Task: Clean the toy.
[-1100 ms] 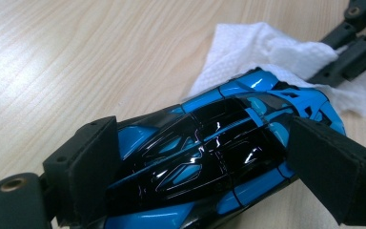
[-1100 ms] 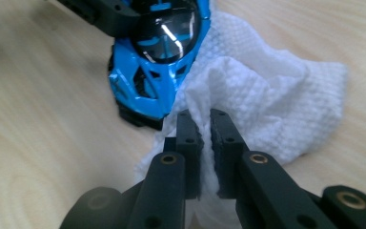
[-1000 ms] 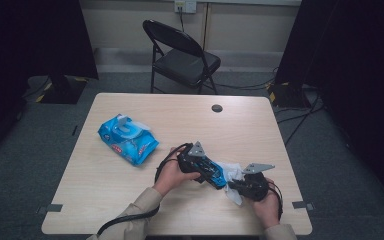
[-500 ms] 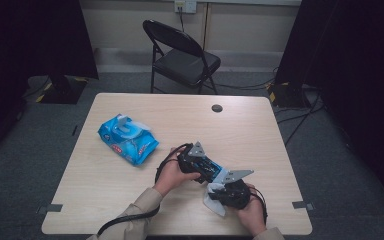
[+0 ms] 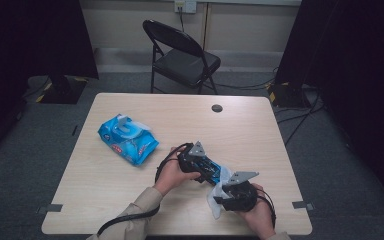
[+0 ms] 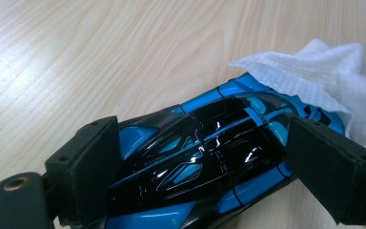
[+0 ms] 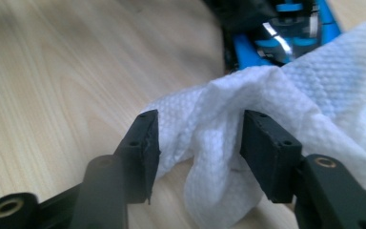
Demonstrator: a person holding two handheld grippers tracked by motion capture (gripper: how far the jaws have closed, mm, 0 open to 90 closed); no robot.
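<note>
On the table (image 5: 260,125), left to right: wipes pack (image 5: 127,139) amid bare wood; left gripper (image 6: 205,162) clamping the toy car (image 6: 205,157); right gripper (image 7: 198,143), jaws just opening, loose around the white wipe (image 7: 267,109) near the front edge.

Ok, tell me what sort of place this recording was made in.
Probably a recording room or lab set up for filming, not a home. A bare wooden table stands on grey carpet between dark curtains, with a folding chair behind it and cables trailing across the floor.
</note>
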